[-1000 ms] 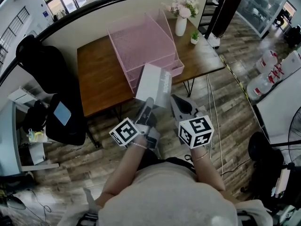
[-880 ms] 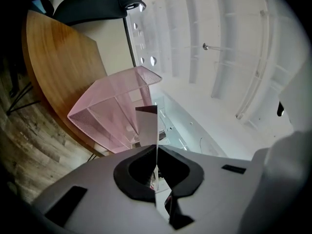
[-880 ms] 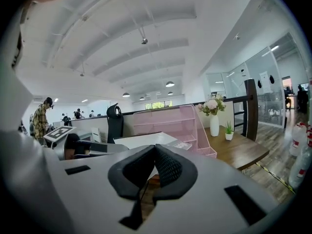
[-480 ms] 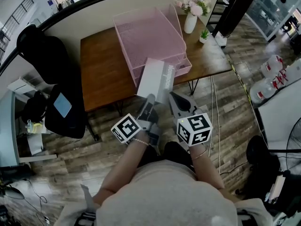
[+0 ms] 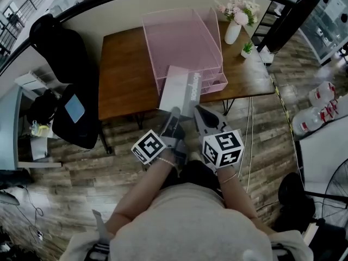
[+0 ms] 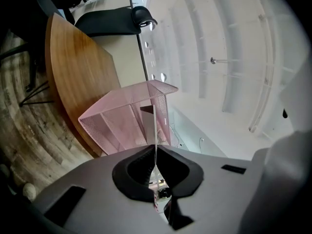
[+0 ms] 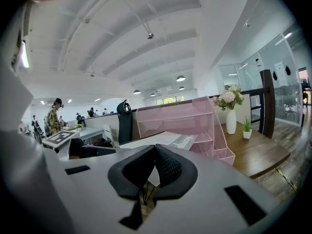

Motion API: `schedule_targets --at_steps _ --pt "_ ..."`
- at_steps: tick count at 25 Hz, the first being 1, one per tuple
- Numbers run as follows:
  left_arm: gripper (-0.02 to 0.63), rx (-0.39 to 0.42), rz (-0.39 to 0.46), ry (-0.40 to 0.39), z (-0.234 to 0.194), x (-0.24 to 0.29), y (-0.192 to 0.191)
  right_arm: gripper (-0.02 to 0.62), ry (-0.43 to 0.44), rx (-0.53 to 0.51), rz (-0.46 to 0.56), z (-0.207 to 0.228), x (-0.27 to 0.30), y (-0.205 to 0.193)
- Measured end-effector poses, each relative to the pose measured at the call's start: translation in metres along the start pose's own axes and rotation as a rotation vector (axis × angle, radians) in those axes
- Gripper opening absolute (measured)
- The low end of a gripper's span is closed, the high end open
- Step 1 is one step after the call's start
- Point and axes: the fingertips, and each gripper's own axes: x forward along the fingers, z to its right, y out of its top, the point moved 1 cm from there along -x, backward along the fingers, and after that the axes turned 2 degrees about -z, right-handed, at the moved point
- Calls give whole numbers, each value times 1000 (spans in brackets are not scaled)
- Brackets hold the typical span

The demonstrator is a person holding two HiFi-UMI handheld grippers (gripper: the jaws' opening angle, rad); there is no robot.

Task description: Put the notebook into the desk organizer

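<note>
Notebook [image 5: 179, 89]: a thin, pale-covered book held in the air above the near edge of the bench [image 5: 122, 75]. It is just short of the organizer and not yet inside any tray.

Organizer [image 5: 182, 39]: pink mesh trays stacked at the middle of the bench. We judge that the open fronts face the near side.

Left gripper [image 5: 174, 113]: its jaws are closing tight on the notebook's near edge. In the left gripper view the book appears edge-on, a thin line [image 6: 155, 126] between the pads.

Right gripper [image 5: 197, 112]: its jaws are together with nothing between them. The tips sit just beside the notebook's near right corner, and we cannot tell whether they touch it.

Handling: we judge the notebook light and flat. It looks fairly stiff across the cover, but held by one edge it may droop or fan open at its far, free end. The cover looks smooth, so a weak pinch could let it slide.

Where to hold: we would keep the firm pinch at the middle of the near edge, so that the far edge leads into a tray. The right gripper could steady the book from beneath.

Risk: the far corners may catch on the mesh rim if the book goes in tilted. The vase [image 5: 232, 32] at the far right stands well apart.
</note>
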Motion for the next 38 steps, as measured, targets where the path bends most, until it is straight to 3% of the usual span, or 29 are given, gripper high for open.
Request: schedule_targets --at_steps 13,20,38 --pt "14 -17 164 72 -2 35 -16 0 132 -29 -31 40 6 9" --pt "14 -65 258 101 -14 46 -13 0 178 -36 -41 54 13 10" --pt "20 -50 377 118 -28 81 6 0 269 -75 -115 73 53 -3"
